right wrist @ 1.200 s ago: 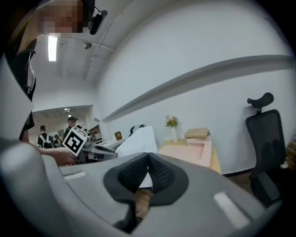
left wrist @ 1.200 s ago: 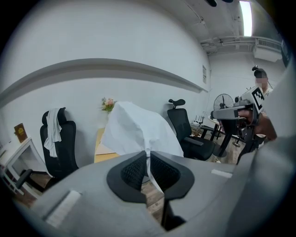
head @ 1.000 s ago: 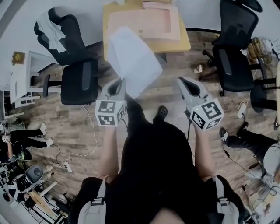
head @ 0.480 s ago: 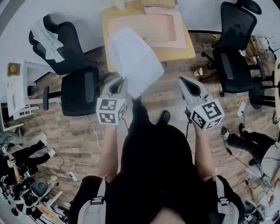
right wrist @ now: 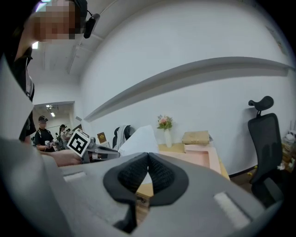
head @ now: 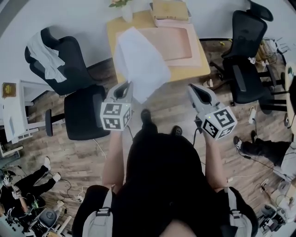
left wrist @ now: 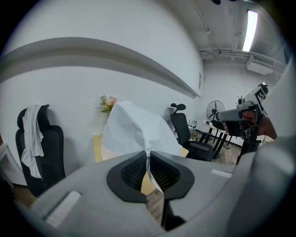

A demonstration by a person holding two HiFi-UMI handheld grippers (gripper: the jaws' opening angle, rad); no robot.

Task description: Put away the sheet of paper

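Note:
A white sheet of paper [head: 138, 62] stands up in the air, pinched at its lower edge by my left gripper [head: 126, 86], whose jaws are shut on it. In the left gripper view the sheet of paper [left wrist: 136, 132] rises from between the pads of the left gripper [left wrist: 148, 159]. My right gripper [head: 192, 89] is held level to the right, shut with nothing in it; its own view shows the right gripper [right wrist: 148, 159] with pads pressed together. Ahead is a wooden table [head: 203, 65] bearing a pink tray [head: 178, 41].
A black office chair [head: 81, 106] with a white cloth stands at the left, another black chair [head: 247, 60] at the right. A flower vase [right wrist: 165, 129] and a tan box [head: 169, 9] sit at the table's far edge. Cables lie on the wooden floor. People stand far left.
The table and chairs have shifted down in the head view, so I have come closer to the table. The left gripper still holds the sheet; both grippers keep their pose.

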